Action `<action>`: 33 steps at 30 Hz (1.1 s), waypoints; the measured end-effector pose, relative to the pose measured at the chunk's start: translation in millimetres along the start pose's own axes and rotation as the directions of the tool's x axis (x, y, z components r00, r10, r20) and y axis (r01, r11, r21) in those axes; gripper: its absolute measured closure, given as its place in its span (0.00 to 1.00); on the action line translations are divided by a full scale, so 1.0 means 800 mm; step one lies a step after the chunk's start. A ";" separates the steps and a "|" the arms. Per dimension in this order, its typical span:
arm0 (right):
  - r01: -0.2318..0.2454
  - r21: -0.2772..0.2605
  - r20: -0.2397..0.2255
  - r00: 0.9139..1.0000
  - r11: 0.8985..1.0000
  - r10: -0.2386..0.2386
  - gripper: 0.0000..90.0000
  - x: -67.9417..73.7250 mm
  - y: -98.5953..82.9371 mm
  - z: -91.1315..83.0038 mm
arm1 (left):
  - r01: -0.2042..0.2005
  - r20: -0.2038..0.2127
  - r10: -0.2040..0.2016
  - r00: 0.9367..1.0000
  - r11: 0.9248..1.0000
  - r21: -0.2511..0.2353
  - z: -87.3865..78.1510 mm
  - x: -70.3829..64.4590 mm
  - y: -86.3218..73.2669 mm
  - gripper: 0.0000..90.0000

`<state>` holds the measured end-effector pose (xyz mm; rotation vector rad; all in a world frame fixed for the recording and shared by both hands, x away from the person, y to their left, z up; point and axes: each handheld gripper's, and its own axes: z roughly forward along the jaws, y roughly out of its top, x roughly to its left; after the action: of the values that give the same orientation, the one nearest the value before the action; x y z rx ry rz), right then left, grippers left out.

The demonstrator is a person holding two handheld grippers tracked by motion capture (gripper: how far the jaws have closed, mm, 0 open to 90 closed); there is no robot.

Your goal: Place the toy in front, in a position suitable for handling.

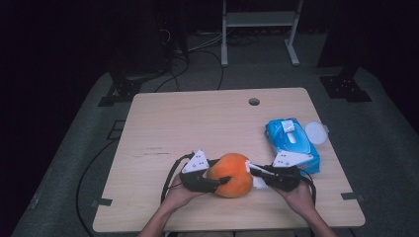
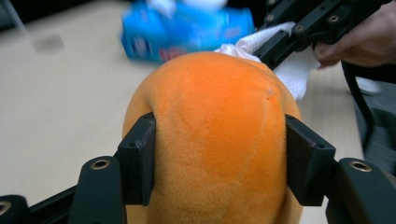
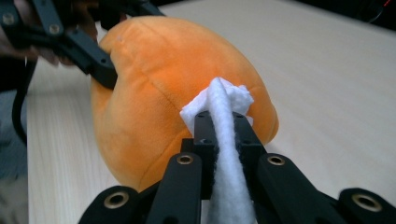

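Observation:
An orange plush ball (image 1: 230,174) lies near the table's front edge. My left gripper (image 1: 218,178) is shut on the plush ball (image 2: 217,140), one jaw pressed into each side of it. My right gripper (image 1: 253,171) is shut on a folded white wipe (image 3: 223,140) and holds its bunched end against the right side of the plush ball (image 3: 168,98). In the left gripper view the white wipe (image 2: 289,70) touches the far top of the ball, pinched in the other gripper's jaws. A hand holds each gripper.
A blue pack of wet wipes (image 1: 290,143) lies right of the ball, with its white round lid (image 1: 316,132) open at the table's right edge. A cable hole (image 1: 254,101) sits at the back of the wooden table (image 1: 188,123). Cables trail over the front-left edge.

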<state>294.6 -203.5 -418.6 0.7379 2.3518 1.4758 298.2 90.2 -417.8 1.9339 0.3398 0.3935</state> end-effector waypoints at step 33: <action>0.169 -0.008 -0.011 0.986 0.986 -0.169 0.92 0.039 0.020 0.007 | -0.015 0.069 0.007 0.998 0.992 0.126 0.012 -0.010 -0.008 0.32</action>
<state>275.5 -176.3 -405.9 0.5149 2.3507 1.4194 294.8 81.2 -428.4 2.0684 0.3161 0.3187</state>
